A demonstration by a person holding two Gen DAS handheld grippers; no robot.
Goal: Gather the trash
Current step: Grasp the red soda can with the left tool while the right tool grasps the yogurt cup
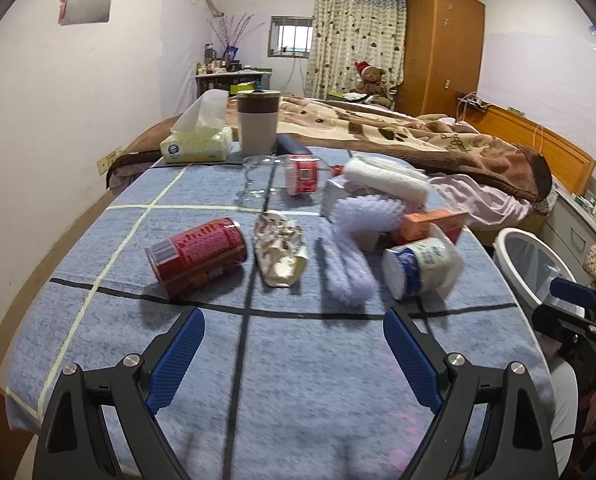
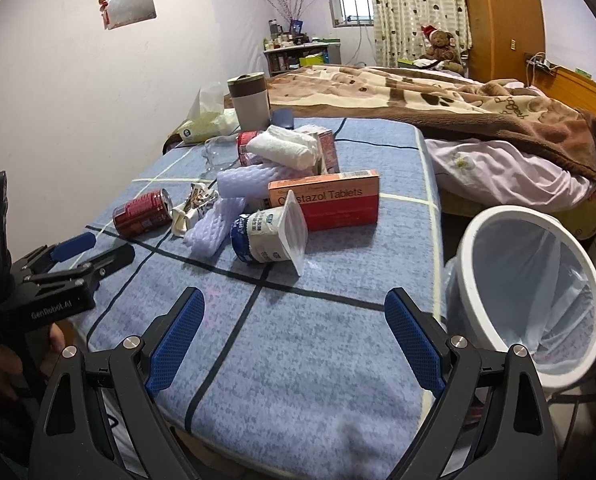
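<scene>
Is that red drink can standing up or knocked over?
Knocked over. The red can lies on its side on the blue cloth, its top end facing sideways.

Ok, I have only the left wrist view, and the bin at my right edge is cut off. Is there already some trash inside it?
Observer: The right wrist view shows the whole mouth of the bin. A clear bag lines it, and no trash shows inside.
Operator: And the orange box, what is it? I cannot read it.
Observer: The box has "Tablets" printed on it, so it is a medicine box.
Operator: Does the right hand-held gripper hold something?
Observer: No. The right hand-held gripper is open and empty, above the blue cloth.
</scene>
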